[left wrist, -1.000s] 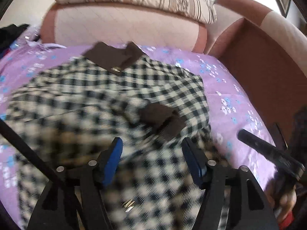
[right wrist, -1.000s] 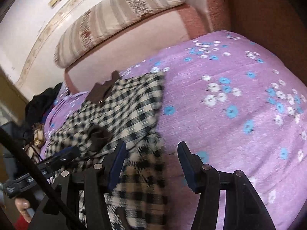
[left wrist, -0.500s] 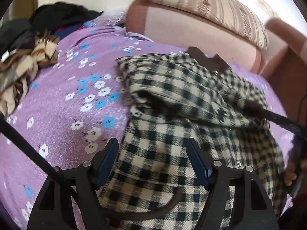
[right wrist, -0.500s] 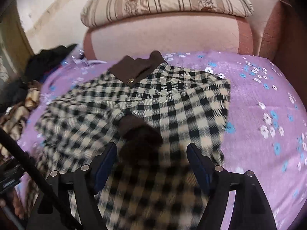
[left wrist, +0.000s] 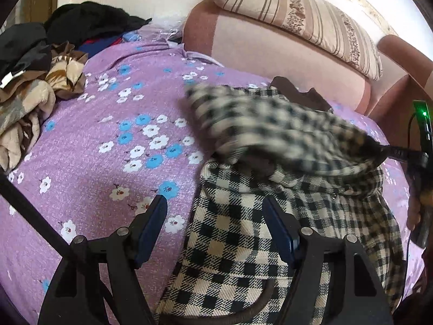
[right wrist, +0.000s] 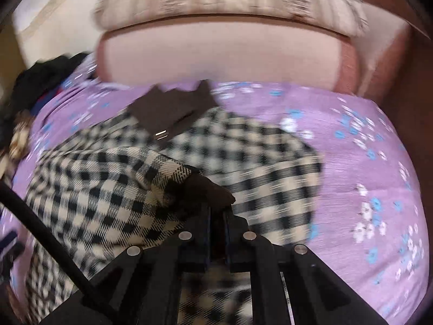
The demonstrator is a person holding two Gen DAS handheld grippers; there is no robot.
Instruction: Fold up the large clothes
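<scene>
Checked wool coat (left wrist: 243,230) lies on the purple sheet (left wrist: 108,140). Right gripper (right wrist: 216,216) pinches its brown cuff (right wrist: 205,187); left gripper (left wrist: 213,227) is spread, empty, over the near hem. A thin cuff bite could slip, dropping the sleeve crooked.

Bare bedspread (left wrist: 89,146) beside clothes heap (left wrist: 35,81)
</scene>
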